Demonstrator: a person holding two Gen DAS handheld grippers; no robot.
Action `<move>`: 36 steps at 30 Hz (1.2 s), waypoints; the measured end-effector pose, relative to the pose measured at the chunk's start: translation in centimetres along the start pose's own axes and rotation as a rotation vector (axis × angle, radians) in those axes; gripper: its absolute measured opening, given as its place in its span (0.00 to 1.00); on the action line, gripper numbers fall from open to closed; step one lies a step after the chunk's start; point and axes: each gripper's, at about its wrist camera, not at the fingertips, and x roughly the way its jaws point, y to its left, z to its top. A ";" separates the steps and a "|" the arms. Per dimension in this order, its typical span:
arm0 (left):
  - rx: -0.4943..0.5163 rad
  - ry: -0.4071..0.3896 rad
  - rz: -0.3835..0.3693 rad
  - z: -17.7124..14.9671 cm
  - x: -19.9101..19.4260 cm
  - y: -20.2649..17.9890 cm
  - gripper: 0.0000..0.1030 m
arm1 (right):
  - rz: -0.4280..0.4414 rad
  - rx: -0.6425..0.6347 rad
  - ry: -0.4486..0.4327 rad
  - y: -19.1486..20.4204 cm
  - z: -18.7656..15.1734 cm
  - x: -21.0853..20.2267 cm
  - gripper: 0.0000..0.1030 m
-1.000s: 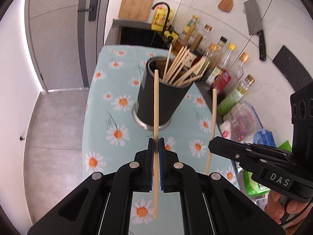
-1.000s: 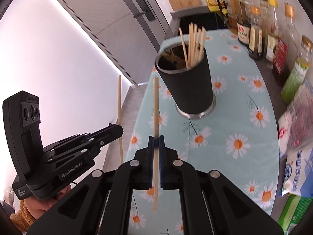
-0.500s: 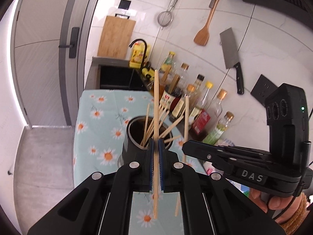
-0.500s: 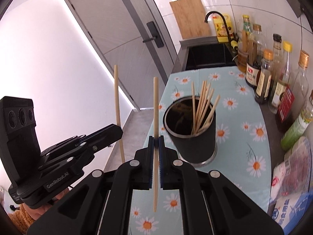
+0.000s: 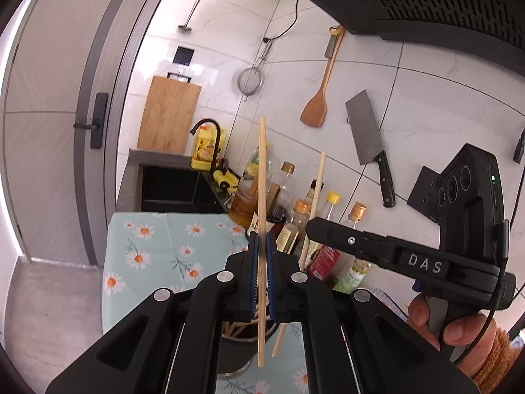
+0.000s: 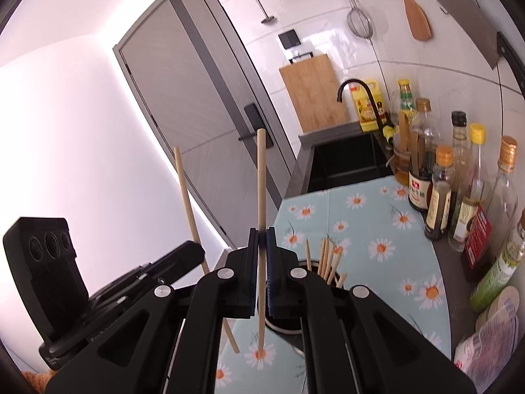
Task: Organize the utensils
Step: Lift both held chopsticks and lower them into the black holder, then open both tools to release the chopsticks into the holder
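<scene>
Two grippers, left (image 5: 261, 246) and right (image 6: 261, 241), each clenched one chopstick upright above the holder (image 6: 288, 323) on the tabletop (image 6: 367, 229).

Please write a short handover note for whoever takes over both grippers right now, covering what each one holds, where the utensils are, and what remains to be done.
Left gripper: shut on one chopstick, held upright.
Right gripper: shut on a second chopstick, also upright.
Both are raised over the daisy tablecloth, close to the dark holder, which stands just below the jaws.
Done: a bundle of chopsticks already stands in the holder.
Left: probably lower both held sticks into the holder and release. Whether more loose sticks lie on the cloth cannot be seen from here.
</scene>
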 end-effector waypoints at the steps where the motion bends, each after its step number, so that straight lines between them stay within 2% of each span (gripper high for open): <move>1: 0.007 -0.020 -0.007 0.0 0.3 0.1 0.04 | -0.001 -0.008 -0.015 -0.1 0.2 0.1 0.06; 6: 0.003 -0.104 -0.060 0.0 1.3 1.1 0.04 | 0.001 -0.029 -0.053 -0.4 0.8 1.0 0.06; 9: 0.022 -0.138 -0.054 -0.3 2.1 1.7 0.04 | -0.042 -0.059 -0.075 -0.6 0.5 1.9 0.06; 11: 0.023 -0.155 -0.023 -0.8 2.6 2.0 0.04 | -0.045 -0.058 -0.077 -1.0 0.2 2.5 0.06; 13: 0.020 -0.145 -0.045 -1.2 3.4 2.5 0.04 | -0.059 -0.073 -0.065 -1.4 -0.2 3.3 0.06; 21: 0.002 -0.100 -0.038 -3.5 4.8 4.0 0.05 | -0.066 -0.069 -0.006 -2.5 -1.9 5.5 0.06; 22: -0.003 -0.096 -0.038 -3.6 4.8 4.1 0.05 | -0.067 -0.065 0.004 -2.6 -2.1 5.6 0.12; 23: -0.007 -0.091 -0.038 -3.6 4.8 4.2 0.07 | -0.070 -0.062 0.005 -2.7 -2.1 5.6 0.22; 24: -0.006 -0.089 -0.028 -3.6 4.7 4.3 0.09 | -0.071 -0.057 -0.001 -2.8 -2.2 5.5 0.24; 26: -0.014 -0.092 -0.025 -3.6 4.3 4.6 0.27 | -0.067 -0.051 -0.009 -2.9 -2.2 5.1 0.24; 31: -0.010 -0.094 -0.026 -3.3 3.1 4.5 0.29 | -0.069 -0.050 -0.023 -2.4 -2.5 3.5 0.27; 34: 0.002 -0.091 -0.019 -3.4 1.8 3.9 0.29 | -0.074 -0.056 -0.038 -2.1 -2.8 1.8 0.42; 36: 0.017 -0.085 -0.002 -3.6 0.8 3.4 0.31 | -0.077 -0.057 -0.042 -2.0 -3.2 0.4 0.47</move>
